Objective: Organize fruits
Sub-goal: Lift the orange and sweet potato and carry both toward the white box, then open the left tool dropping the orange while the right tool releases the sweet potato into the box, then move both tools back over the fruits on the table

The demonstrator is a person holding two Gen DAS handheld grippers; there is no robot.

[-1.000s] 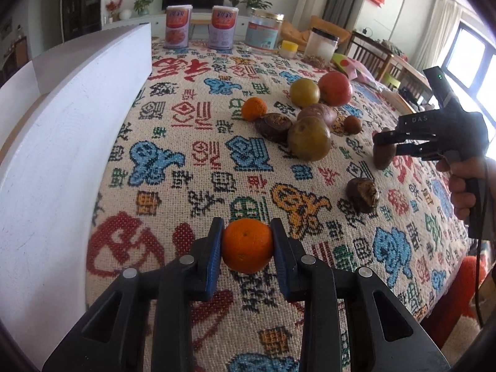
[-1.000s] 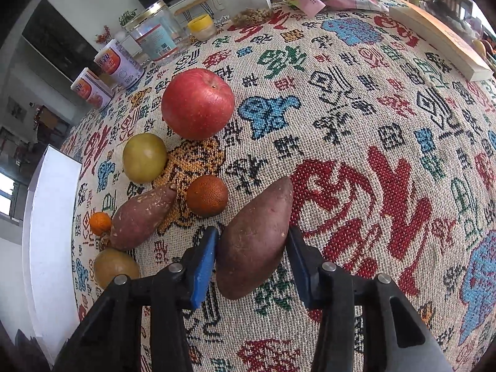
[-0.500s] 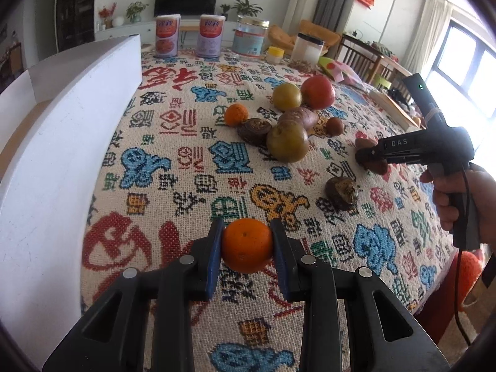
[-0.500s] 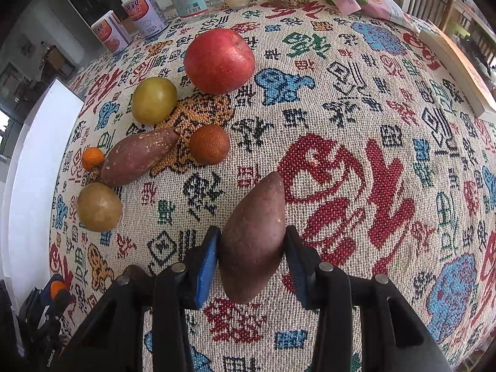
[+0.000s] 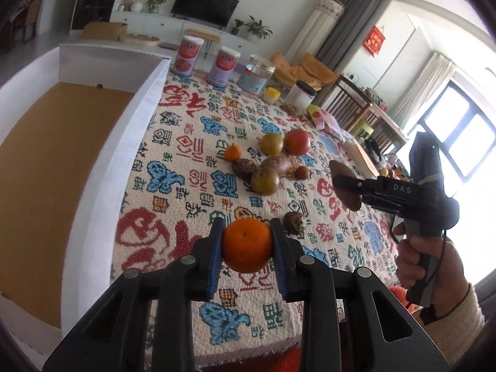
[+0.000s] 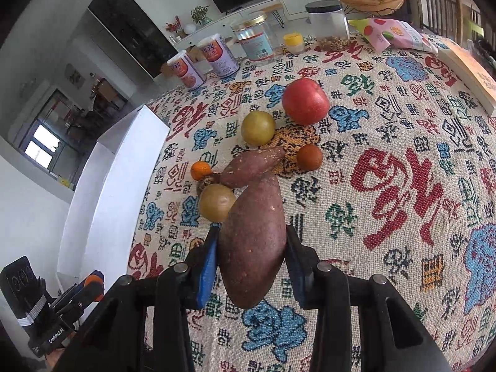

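Presently, the left gripper [image 5: 247,245] has its blue-padded jaws pinching a small round orange mandarin [image 5: 246,245], held above the worktop's patterned woven cloth [image 5: 192,167] beside the white-walled open box [image 5: 136,117]. The right gripper [image 6: 251,248] has its jaws clamped on a long reddish-brown sweet potato [image 6: 252,241], lifted clear of the cloth. On the cloth lie a red apple [image 6: 305,101], two yellow-green round fruits [image 6: 258,128], a second sweet potato [image 6: 252,167] and a second small mandarin [image 6: 200,170].

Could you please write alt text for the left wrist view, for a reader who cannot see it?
The left claw grips a small orange above a patterned tablecloth, beside an open white box. At right, a hand holds the right claw, shut on a sweet potato. More fruit lies mid-table, jars behind.
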